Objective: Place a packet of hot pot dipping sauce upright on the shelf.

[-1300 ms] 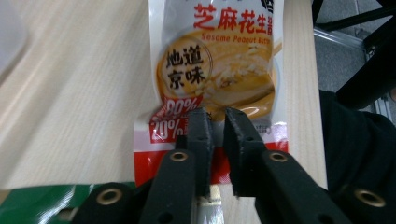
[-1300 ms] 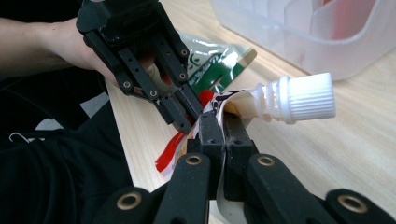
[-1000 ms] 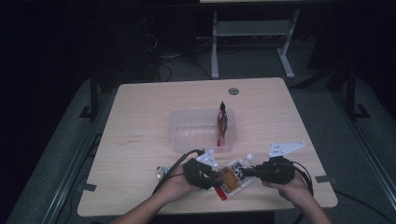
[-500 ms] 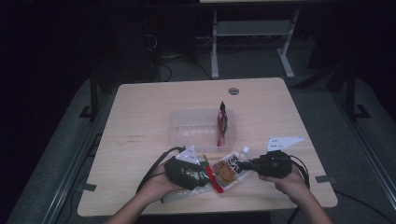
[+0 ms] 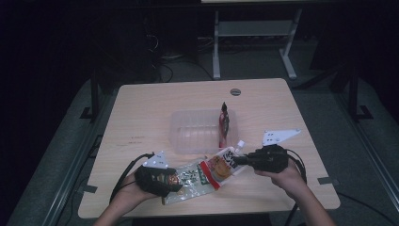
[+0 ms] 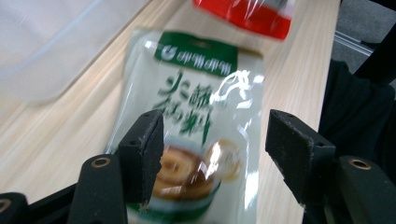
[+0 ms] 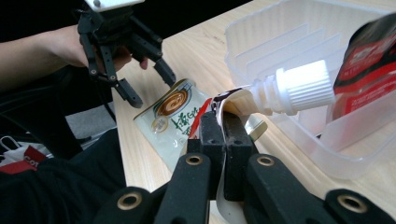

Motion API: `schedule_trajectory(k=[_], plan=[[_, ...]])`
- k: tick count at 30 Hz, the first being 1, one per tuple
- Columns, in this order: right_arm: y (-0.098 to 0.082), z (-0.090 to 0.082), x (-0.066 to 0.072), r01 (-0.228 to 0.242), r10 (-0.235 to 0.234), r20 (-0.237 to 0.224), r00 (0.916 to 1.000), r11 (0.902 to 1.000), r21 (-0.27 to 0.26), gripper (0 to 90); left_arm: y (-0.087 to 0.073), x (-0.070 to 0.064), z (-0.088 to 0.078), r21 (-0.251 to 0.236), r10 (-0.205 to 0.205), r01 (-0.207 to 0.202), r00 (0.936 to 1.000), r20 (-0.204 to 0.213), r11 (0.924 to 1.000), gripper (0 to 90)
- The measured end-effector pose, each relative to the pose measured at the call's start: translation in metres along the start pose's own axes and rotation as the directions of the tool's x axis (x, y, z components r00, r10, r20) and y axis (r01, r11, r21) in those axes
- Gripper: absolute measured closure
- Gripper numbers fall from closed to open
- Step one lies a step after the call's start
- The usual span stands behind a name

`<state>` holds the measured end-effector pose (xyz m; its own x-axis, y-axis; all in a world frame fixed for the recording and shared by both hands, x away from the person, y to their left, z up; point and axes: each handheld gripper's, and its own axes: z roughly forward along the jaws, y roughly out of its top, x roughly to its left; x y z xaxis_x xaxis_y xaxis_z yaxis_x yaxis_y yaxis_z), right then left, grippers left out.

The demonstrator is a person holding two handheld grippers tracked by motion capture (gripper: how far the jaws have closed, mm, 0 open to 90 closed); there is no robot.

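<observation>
Right gripper view: the right gripper point(image 7: 223, 140) is clamped tight on the edge of a spouted pouch point(image 7: 280, 91), lifted beside the clear tub point(image 7: 289, 32). Farther off, the left gripper point(image 7: 140, 84) has just been opening, jaws wide apart over the green packet point(image 7: 170, 116) lying flat on the table point(image 7: 205, 51), gripping nothing.

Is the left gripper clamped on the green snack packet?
No: in the left gripper view the left gripper stands open, pads apart above the green snack packet.
</observation>
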<state>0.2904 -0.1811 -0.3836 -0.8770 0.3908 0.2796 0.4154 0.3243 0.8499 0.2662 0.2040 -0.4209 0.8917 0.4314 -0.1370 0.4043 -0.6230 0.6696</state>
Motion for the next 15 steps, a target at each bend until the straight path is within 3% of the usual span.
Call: schedule_trajectory(k=[5, 8, 15], plan=[[0.012, 0.002, 0.005, 0.013, -0.013, 0.021, 0.9997, 0.9999, 0.000, 89.2, -0.016, 0.007, -0.010, 0.011, -0.009, 0.009, 0.9998, -0.017, 0.9999, 34.2], [0.021, 0.002, 0.006, 0.005, -0.005, 0.031, 0.9995, 1.0000, 0.001, 89.2, -0.023, 0.009, -0.014, -0.001, -0.045, 0.045, 0.9988, -0.017, 0.9990, 32.9], [0.043, 0.009, 0.007, 0.008, -0.008, 0.063, 0.9980, 1.0000, -0.002, 89.2, -0.030, 0.016, -0.022, -0.021, -0.058, 0.057, 0.9978, -0.032, 0.9981, 28.1]])
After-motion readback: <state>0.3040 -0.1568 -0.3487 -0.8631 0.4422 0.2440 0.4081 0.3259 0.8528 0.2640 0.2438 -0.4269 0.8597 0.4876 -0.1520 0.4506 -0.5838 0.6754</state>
